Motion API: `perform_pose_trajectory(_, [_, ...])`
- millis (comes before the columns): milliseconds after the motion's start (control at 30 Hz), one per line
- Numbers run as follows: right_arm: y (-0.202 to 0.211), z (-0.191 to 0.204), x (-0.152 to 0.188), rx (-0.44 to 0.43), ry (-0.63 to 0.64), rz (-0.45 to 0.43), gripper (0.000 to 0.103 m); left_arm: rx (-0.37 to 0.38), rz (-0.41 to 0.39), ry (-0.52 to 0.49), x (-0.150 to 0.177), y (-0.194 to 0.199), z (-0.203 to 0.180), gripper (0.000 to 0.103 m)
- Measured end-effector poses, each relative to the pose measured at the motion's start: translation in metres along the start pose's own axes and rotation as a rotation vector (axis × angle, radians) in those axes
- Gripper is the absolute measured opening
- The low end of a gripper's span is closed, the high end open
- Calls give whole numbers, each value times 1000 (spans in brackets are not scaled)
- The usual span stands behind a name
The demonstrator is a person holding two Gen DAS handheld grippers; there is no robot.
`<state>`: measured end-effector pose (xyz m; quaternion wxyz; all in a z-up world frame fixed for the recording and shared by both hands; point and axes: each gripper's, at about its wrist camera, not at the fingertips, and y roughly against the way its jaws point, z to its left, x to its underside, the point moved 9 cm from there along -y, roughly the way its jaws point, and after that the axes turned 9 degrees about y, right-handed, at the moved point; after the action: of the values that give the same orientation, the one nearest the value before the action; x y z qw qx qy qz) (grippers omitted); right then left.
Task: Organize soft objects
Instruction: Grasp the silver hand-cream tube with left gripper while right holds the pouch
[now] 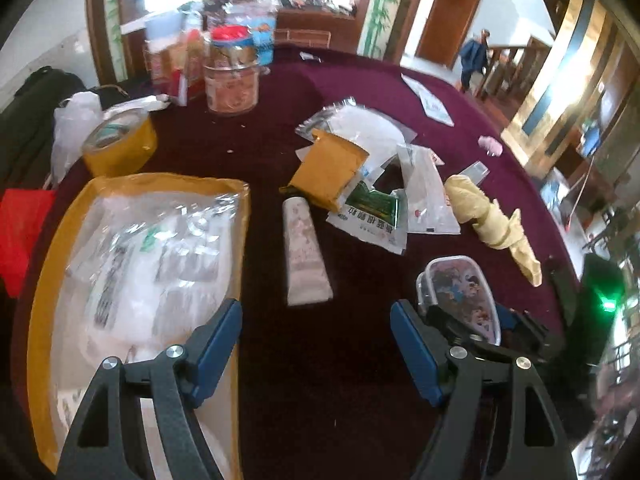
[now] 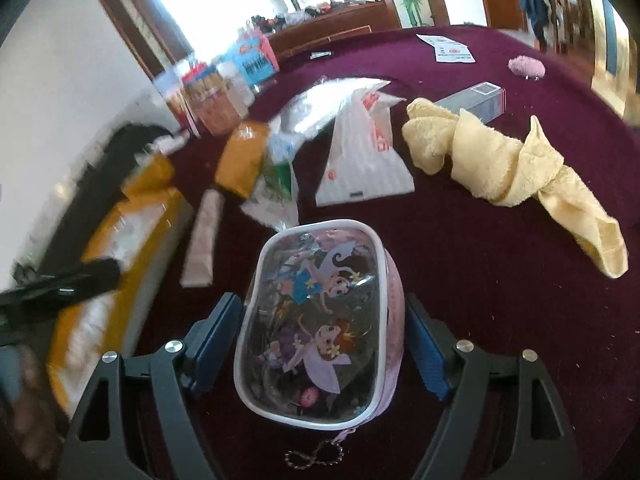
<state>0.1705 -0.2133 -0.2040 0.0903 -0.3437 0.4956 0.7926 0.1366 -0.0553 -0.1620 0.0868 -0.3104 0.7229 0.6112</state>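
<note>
My right gripper (image 2: 324, 328) is shut on a clear cartoon-print zip pouch (image 2: 316, 320) with pink sides and holds it just above the purple tablecloth (image 2: 480, 260); the pouch also shows in the left wrist view (image 1: 460, 296). My left gripper (image 1: 316, 332) is open and empty above the cloth. Ahead of it lies a pale cream tube (image 1: 304, 252). A twisted yellow towel (image 2: 504, 168) lies right of the pouch, also in the left wrist view (image 1: 492, 220). A pile of plastic packets (image 1: 380, 184) with an orange packet (image 1: 328, 168) lies in the middle.
A large yellow-edged bag of white packets (image 1: 136, 264) lies at the left. A yellow tape roll (image 1: 120, 144), jars (image 1: 232, 76) and boxes stand at the back left. A small pink fluffy item (image 2: 526, 67), a grey box (image 2: 472, 100) and paper leaflets (image 2: 448, 50) lie far right.
</note>
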Motion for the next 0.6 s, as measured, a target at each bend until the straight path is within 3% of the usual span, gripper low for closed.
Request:
perform_pose_trajectory(200, [4, 3, 0, -7, -1, -23, 79, -1, 165, 21, -23, -51, -12, 78])
perform_pose_trajectory(300, [7, 4, -1, -13, 3, -40, 79, -42, 215, 55, -32, -78, -9, 65])
perform_pose_trajectory(400, [6, 4, 0, -21, 12, -36, 79, -70, 224, 58, -41, -95, -9, 57])
perform_pose_trajectory(533, [8, 6, 0, -27, 22, -41, 79, -100, 243, 72, -40, -111, -2, 35])
perform_pose_trajectory(600, [7, 6, 0, -32, 19, -39, 79, -129, 206, 39, -40, -109, -1, 35])
